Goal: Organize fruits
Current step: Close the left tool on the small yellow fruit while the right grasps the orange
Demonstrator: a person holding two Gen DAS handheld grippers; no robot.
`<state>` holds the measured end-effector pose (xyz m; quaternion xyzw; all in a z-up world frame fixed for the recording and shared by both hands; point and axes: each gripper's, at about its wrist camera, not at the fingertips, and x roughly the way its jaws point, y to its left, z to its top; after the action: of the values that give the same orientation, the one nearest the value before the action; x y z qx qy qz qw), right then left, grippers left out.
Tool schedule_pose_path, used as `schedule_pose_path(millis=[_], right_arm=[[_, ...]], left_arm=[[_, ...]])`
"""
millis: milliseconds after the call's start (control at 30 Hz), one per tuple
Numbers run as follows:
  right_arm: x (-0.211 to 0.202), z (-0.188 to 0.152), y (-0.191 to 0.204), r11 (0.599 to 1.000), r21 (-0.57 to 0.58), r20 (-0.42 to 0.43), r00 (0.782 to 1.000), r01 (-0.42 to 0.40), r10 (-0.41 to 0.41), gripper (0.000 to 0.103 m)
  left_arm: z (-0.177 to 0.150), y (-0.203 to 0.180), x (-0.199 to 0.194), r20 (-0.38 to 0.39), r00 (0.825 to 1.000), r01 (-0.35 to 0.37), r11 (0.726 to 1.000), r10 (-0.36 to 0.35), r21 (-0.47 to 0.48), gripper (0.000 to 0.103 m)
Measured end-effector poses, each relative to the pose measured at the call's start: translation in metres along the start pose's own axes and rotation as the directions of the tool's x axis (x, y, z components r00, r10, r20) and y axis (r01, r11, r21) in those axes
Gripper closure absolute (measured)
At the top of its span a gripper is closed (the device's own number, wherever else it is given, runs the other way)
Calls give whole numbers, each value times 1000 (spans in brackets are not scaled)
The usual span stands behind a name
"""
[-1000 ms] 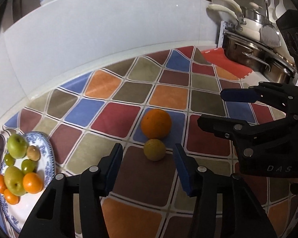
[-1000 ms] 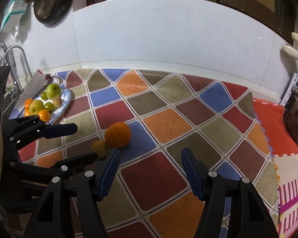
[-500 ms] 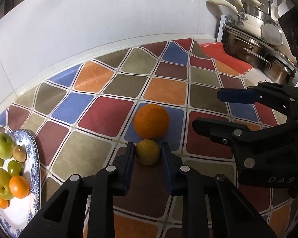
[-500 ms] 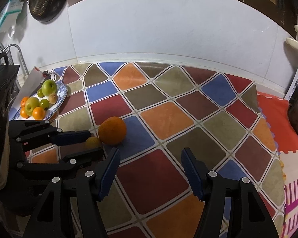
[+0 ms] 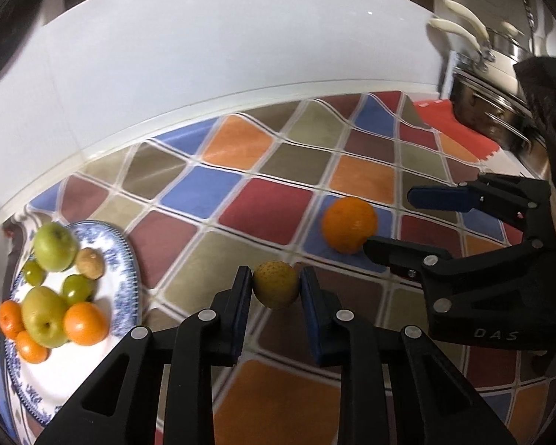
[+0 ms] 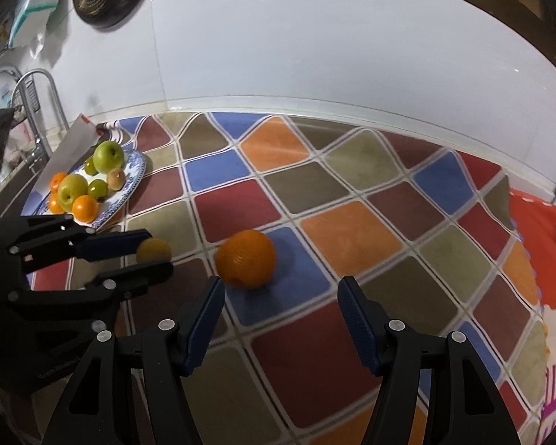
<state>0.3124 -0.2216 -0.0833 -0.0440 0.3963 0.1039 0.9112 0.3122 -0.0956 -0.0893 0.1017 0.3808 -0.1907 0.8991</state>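
Note:
My left gripper (image 5: 276,285) is shut on a small yellow-brown fruit (image 5: 275,283) and holds it just above the checked mat; it also shows in the right wrist view (image 6: 154,250). A large orange (image 5: 349,224) lies on the mat to its right, also in the right wrist view (image 6: 246,259). My right gripper (image 6: 280,296) is open and empty, its fingertips just short of the orange. A blue-patterned plate (image 5: 128,259) at the left holds green apples, small oranges, green plums and a brown kiwi; it also shows in the right wrist view (image 6: 137,170).
A colourful checked mat (image 6: 352,222) covers the counter up to a white backsplash. Steel pots (image 5: 500,85) stand at the far right. A sink tap (image 6: 37,85) and a dish rack are at the far left, behind the plate.
My left gripper closed on the small yellow-brown fruit, lifted it and swung left toward the plate. My right gripper moved closer to the orange and stayed open.

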Motion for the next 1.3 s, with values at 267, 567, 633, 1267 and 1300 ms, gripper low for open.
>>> schedule_pose_path(millis=[267,567,633,1267,1300], right_arm=[[24,9,12,999,-13,-33,999,-34,33,39],[32,11,16,999,-22,-46,998,-50,49,56],[31,11,17,998,-21,-44,997,-60,59,61],[-24,11,43,998,-37,53,997,-57,59,61],[-28,11,45,998,-36,60,996,-59,62,61]], left_arm=[[1,15,-2,7,999,-32,999,32,-34,76],[0,19,0,4,999,-37,998,37,-45,76],[0,20,-2,9,999,-34,998,35,-50,76],[-7,23,-60,107,993,-48,994,58,-96,76],[-7,23,-63,113,992,-50,994,61,-97,76]])
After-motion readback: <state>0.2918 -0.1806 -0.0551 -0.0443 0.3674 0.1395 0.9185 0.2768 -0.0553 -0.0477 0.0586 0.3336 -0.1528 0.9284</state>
